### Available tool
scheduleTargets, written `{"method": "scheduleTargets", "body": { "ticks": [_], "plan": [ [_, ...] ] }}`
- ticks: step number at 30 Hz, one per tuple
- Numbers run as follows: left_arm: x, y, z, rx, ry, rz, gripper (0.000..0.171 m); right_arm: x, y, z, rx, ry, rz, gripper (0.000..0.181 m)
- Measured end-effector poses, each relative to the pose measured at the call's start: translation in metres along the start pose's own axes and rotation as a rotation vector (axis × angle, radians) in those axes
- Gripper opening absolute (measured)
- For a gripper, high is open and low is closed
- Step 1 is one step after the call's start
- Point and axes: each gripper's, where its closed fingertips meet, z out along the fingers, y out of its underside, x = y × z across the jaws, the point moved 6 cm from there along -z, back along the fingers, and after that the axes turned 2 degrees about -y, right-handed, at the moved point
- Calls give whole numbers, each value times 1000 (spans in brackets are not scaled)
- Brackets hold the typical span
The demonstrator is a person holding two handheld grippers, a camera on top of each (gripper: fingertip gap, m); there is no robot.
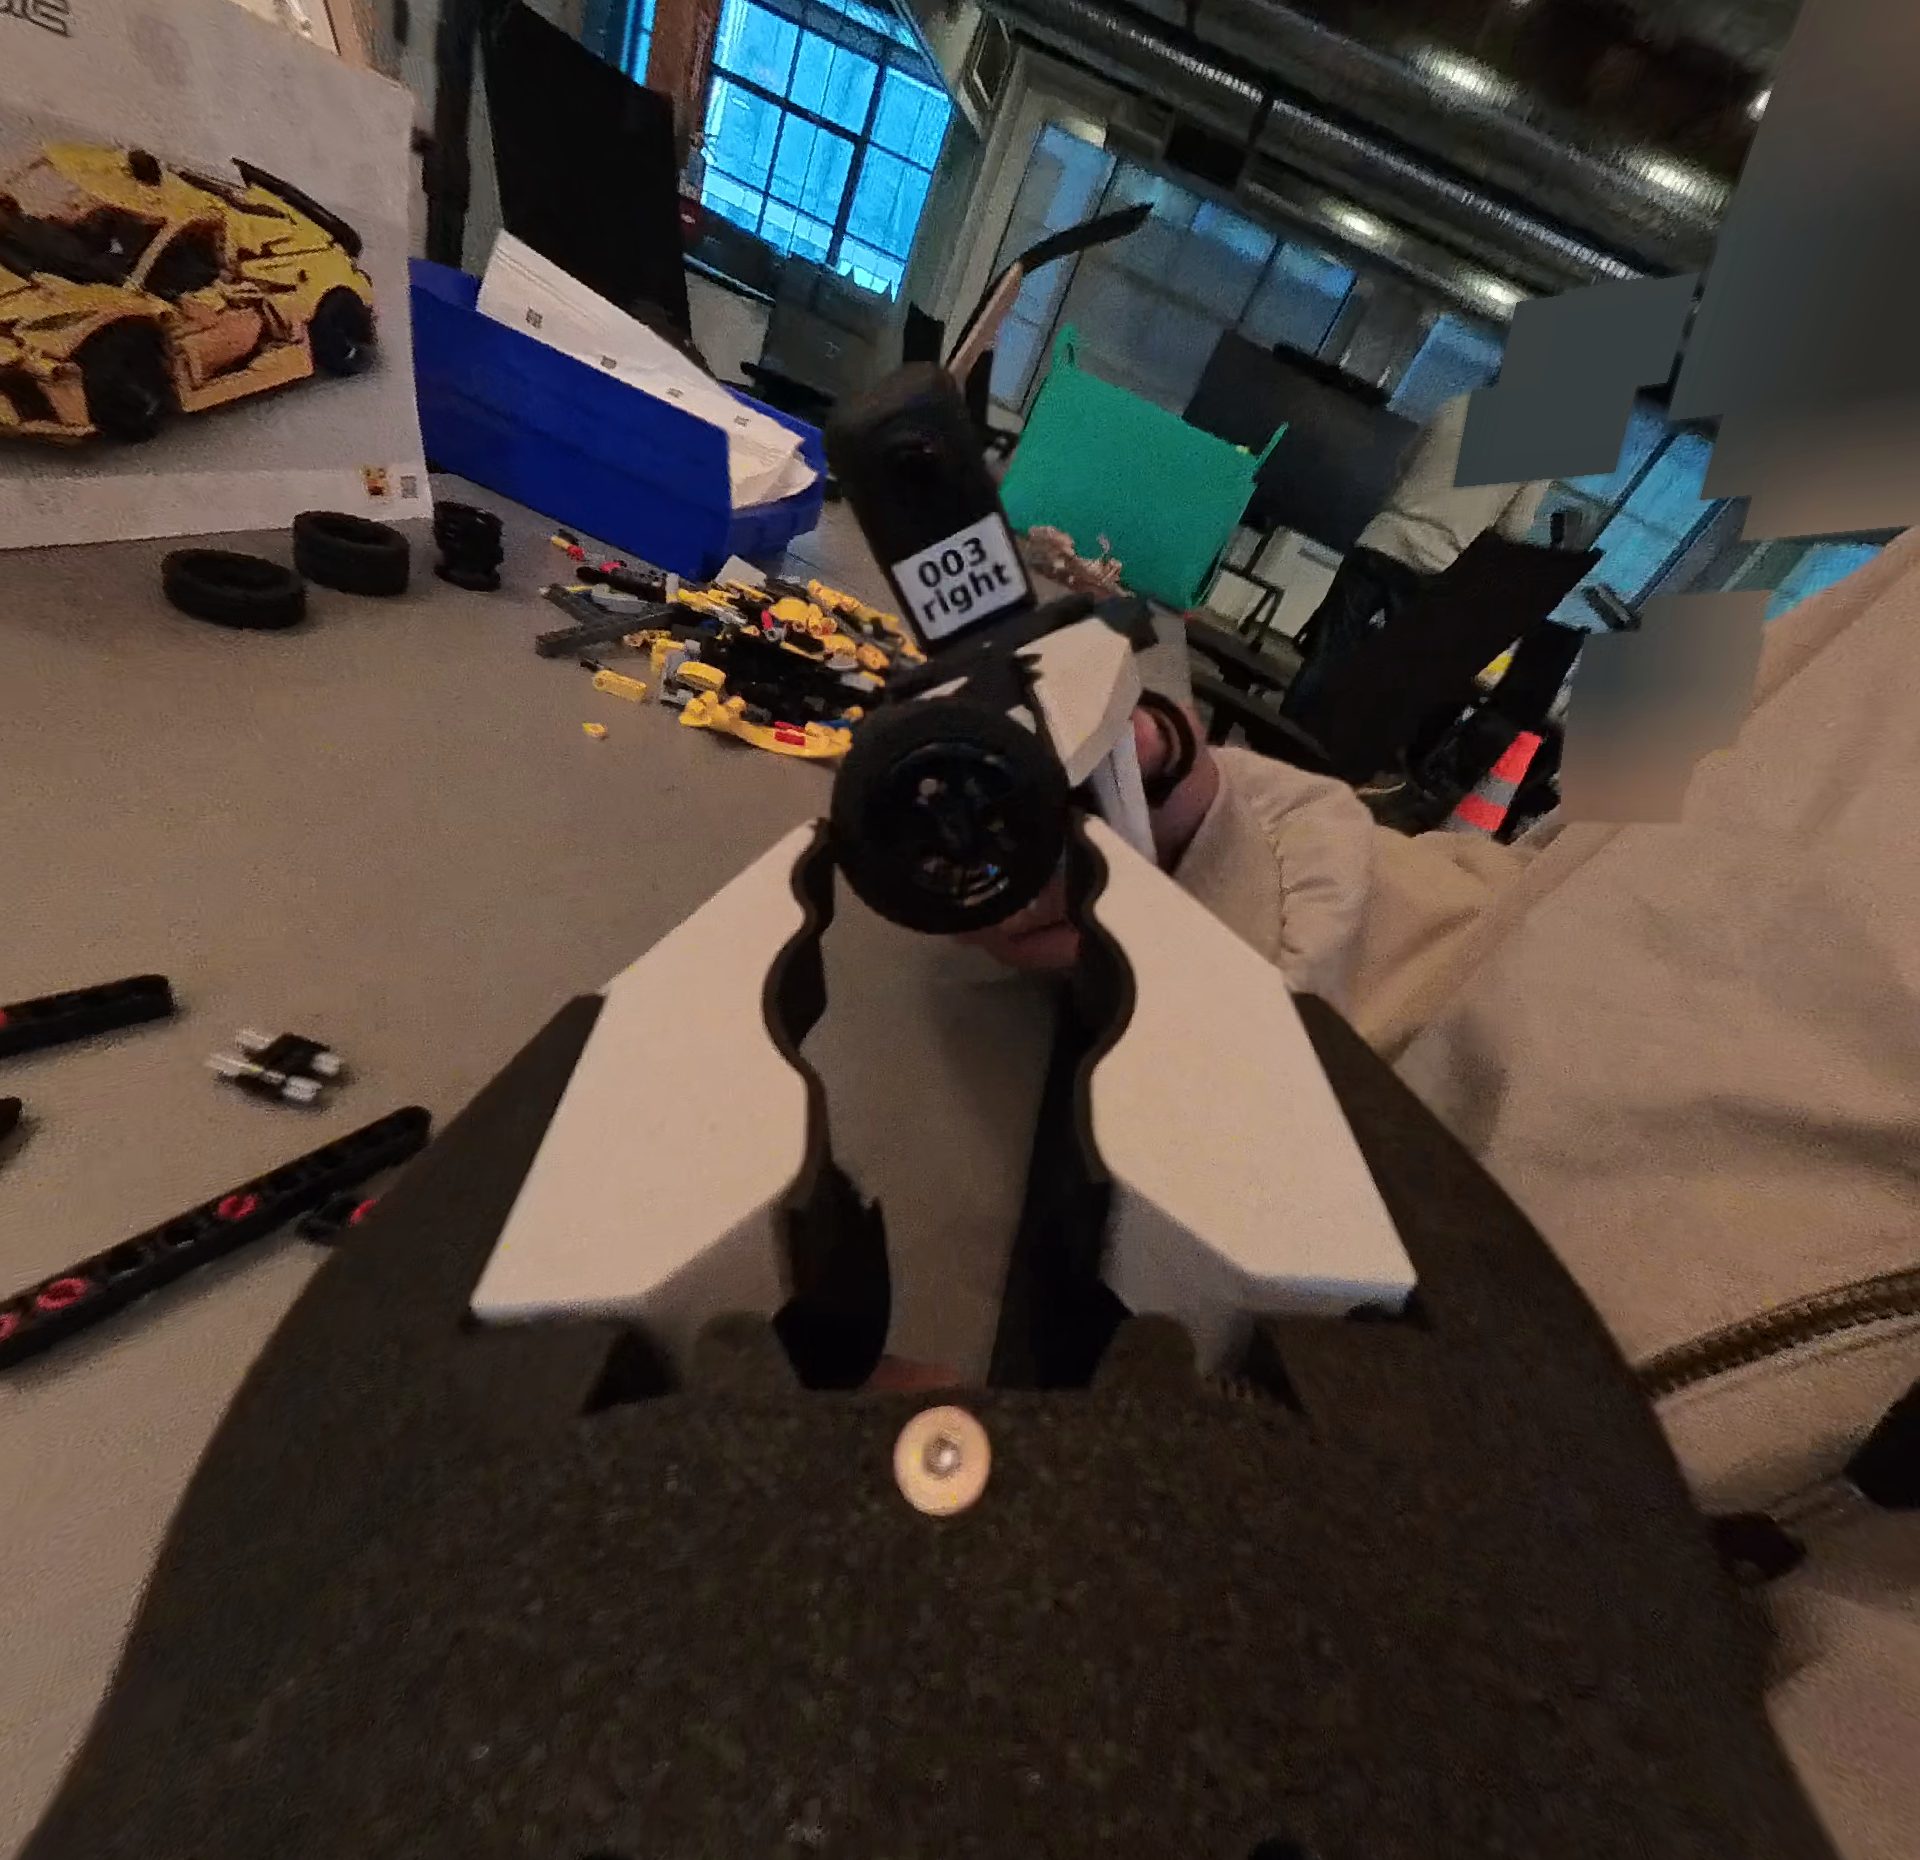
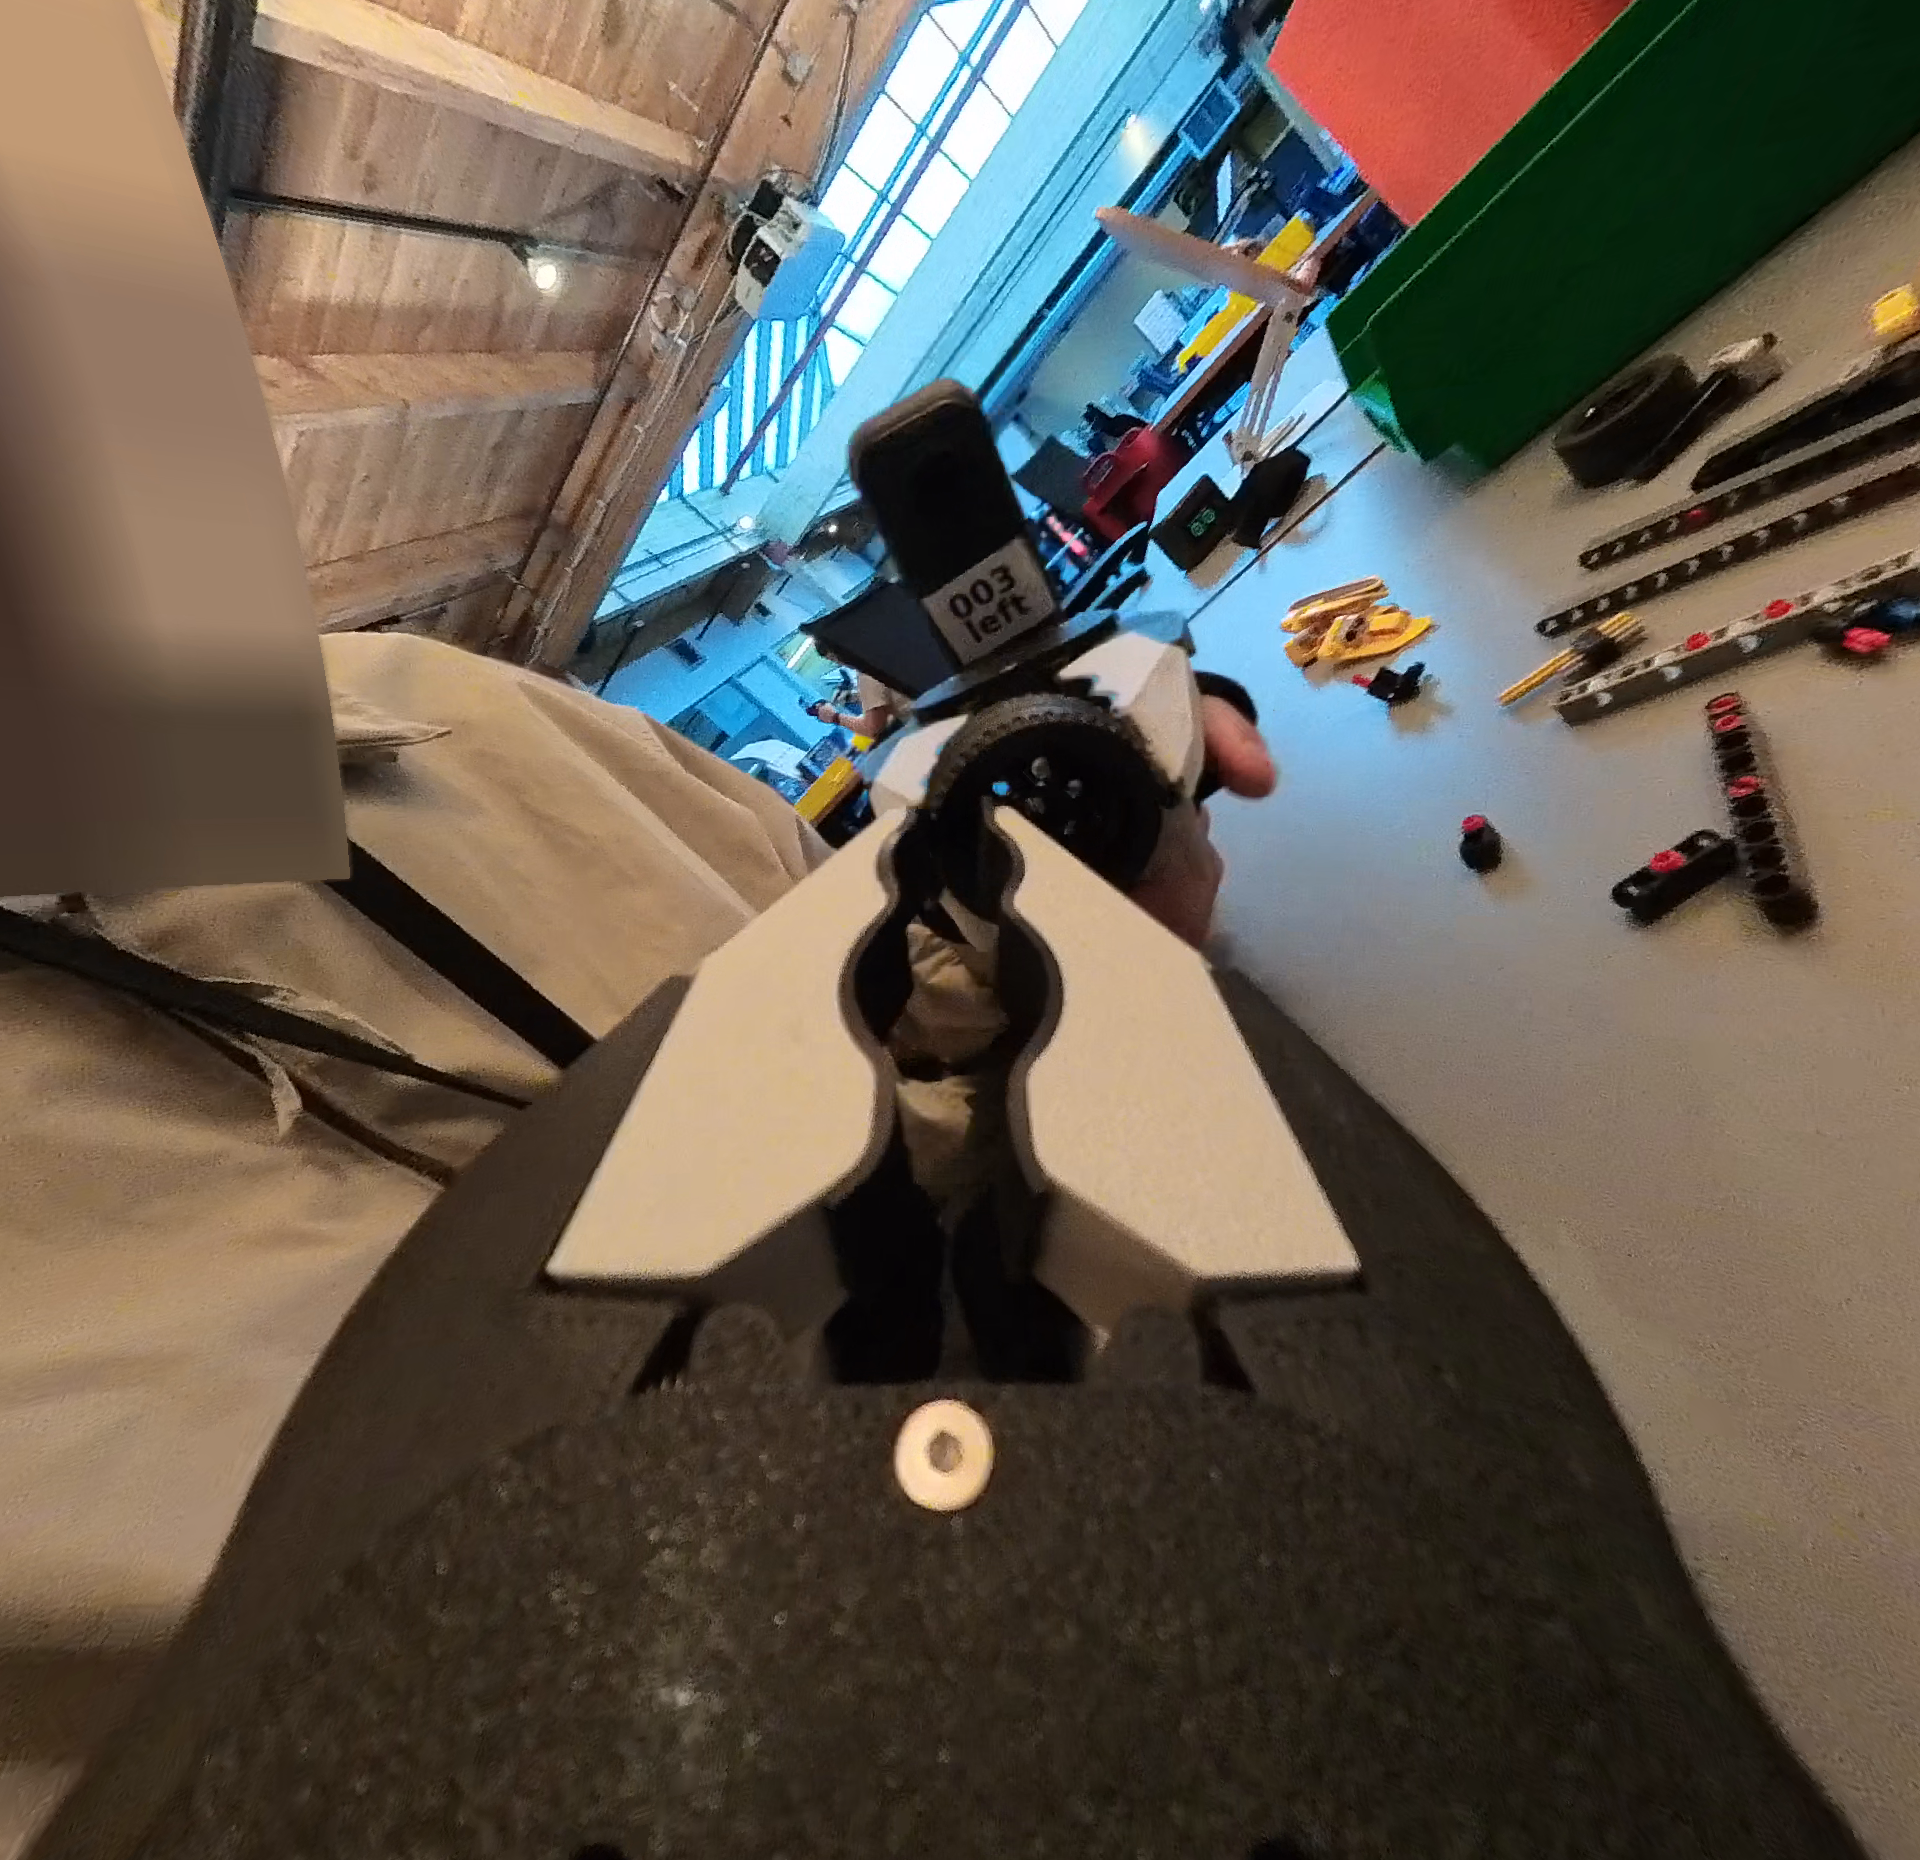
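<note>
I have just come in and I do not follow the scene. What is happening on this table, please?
A person holds a gripper in each hand above a grey table. The left gripper is shut on a small black wheel, held in the air. The right gripper points at that wheel, tips at its tyre; its grip is unclear. Spare tyres, black beams and a pile of yellow and black parts lie around.

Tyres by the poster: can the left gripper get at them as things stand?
Probably not yet. The left gripper is shut on a wheel, so its jaws are full. The way itself looks free: only bare table lies between it and the tyres.
</note>
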Motion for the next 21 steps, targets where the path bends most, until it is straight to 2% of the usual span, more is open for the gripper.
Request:
{"method": "scheduleTargets", "body": {
  "ticks": [3, 5, 7, 8, 12, 16, 19, 21],
  "plan": [
    [3, 1, 0, -9, -48, 96, 44, 1, 1, 1, -1, -13, 24, 9],
    [0, 2, 0, -41, -110, 173, 44, 4, 0, 0, 11, 30, 13, 10],
    [-3, 4, -1, -77, -191, 279, 43, 4, -2, 1, 40, 26, 30, 28],
    [-5, 5, -1, -97, -218, 318, 43, 8, -2, 1, 42, 33, 58, 29],
    [-5, 7, 0, -113, -250, 393, 43, 18, -1, 1, 69, 32, 133, 10],
    [-9, 5, -2, -102, -305, 425, 44, 21, -8, -10, 117, 103, 83, 26],
    [-6, 9, 2, -129, -291, 445, 44, 17, -4, -4, 68, 75, 44, 25],
    [-5, 11, 4, -135, -292, 465, 43, 18, -1, 0, 45, 111, 19, 17]
  ]
}}
